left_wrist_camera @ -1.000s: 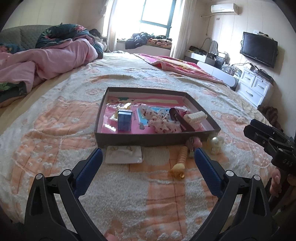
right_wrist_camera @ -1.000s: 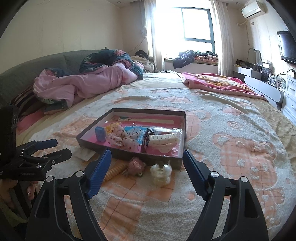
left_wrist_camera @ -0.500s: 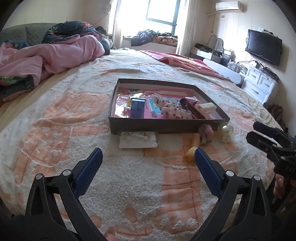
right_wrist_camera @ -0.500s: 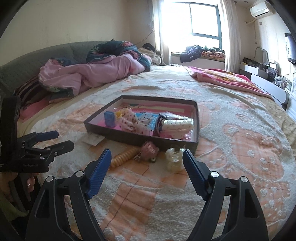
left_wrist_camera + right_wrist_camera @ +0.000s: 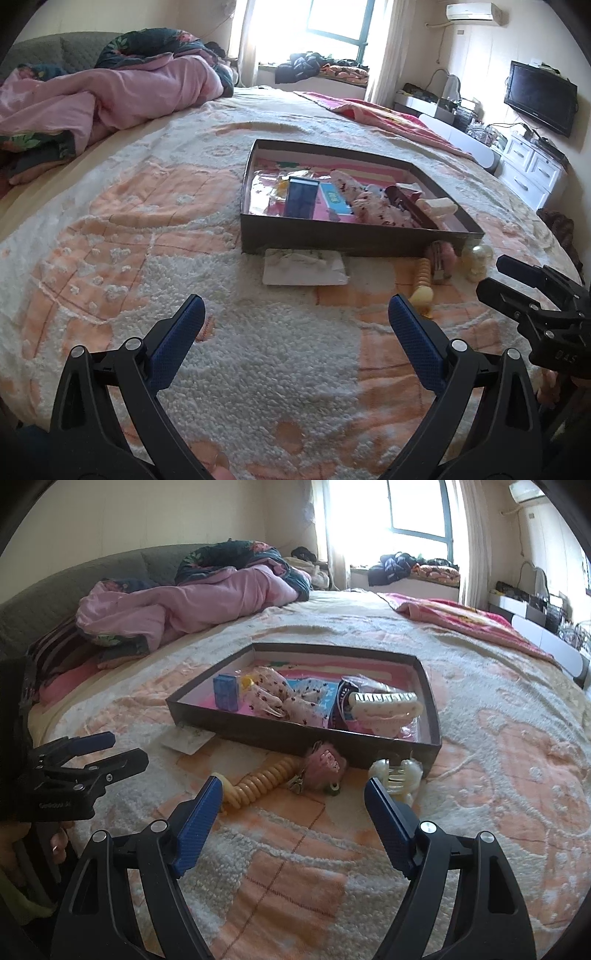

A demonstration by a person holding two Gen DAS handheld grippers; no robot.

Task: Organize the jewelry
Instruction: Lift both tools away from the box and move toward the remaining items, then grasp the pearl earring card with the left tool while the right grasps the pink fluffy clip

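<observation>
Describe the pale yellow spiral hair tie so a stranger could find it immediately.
Start at the dark shallow tray on the bed. Just outside its near wall lies the pale yellow spiral hair tie, left of the pink hair clip. Only it is coiled like a phone cord.

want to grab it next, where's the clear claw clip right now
The clear claw clip lies on the blanket outside the tray, against its near right corner, right of the pink clip, just beyond the right gripper's right finger.
</observation>
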